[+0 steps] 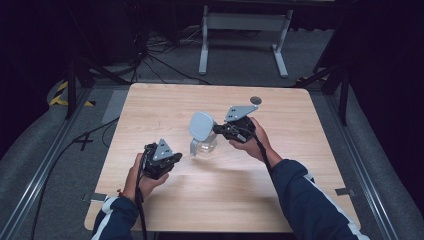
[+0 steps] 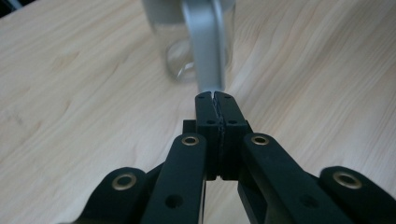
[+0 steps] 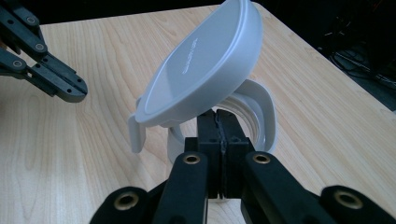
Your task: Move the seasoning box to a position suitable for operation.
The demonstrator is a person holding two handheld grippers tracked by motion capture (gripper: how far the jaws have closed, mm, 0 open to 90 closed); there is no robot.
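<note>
Jar with its lid tipped up, mid-table

Jar (image 1: 204, 144) stands at the middle of the table (image 1: 150, 105), grey lid (image 3: 201, 65) hinged open. My right gripper (image 3: 218, 116), jaws closed together, sits at its rim. My left gripper (image 2: 215, 99), closed and empty, points at it from just beside

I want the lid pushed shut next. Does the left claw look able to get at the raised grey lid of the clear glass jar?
Probably yes. The left claw sits shut, with bare wooden table between it and the raised grey lid. The right claw is at the clear glass jar's far side.
</note>
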